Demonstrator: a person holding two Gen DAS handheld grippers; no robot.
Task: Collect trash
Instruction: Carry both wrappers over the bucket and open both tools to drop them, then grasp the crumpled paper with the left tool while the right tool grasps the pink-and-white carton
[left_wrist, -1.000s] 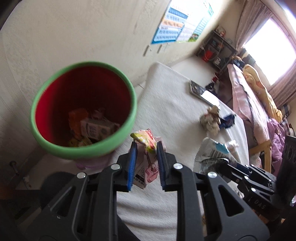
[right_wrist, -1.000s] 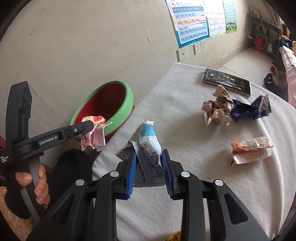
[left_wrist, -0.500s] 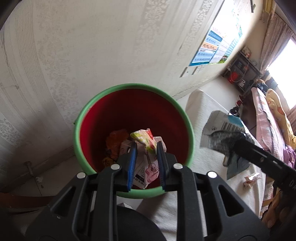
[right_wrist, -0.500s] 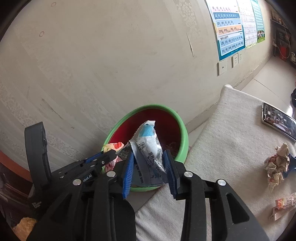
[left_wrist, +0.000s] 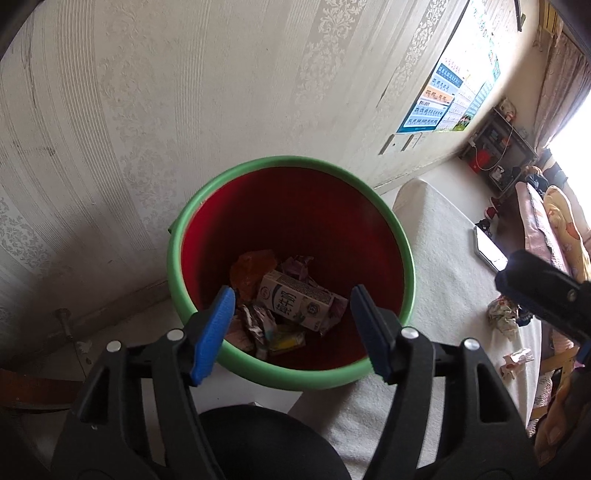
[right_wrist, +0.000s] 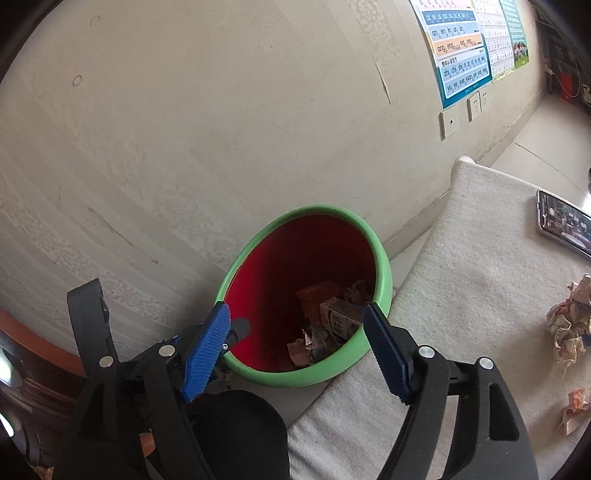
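Note:
A red bin with a green rim (left_wrist: 280, 160) stands on the floor by the wall. At its bottom lie a milk carton (left_wrist: 295, 301) and several crumpled wrappers (left_wrist: 258, 325). My left gripper (left_wrist: 291, 326) hangs over the bin's near rim, its jaws opening with nothing between them. My right gripper (right_wrist: 299, 347) hovers over the same bin (right_wrist: 317, 211), jaws also opening and empty; the carton (right_wrist: 340, 319) shows between its pads. One of its fingers (left_wrist: 543, 299) shows at the right of the left wrist view. The left gripper's tip (right_wrist: 236, 328) sits at the bin's left rim.
A white padded surface (right_wrist: 480, 295) adjoins the bin on the right. On it lie a crumpled paper ball (right_wrist: 569, 325), a small pink wrapper (right_wrist: 576, 406) and a phone (right_wrist: 565, 221). A patterned wall (right_wrist: 221, 129) with posters (right_wrist: 458, 48) rises behind the bin.
Both grippers swung from over the white surface to above the bin. The pink wrapper has left the left jaws and the silver-blue pouch the right; both jaws have spread wide.

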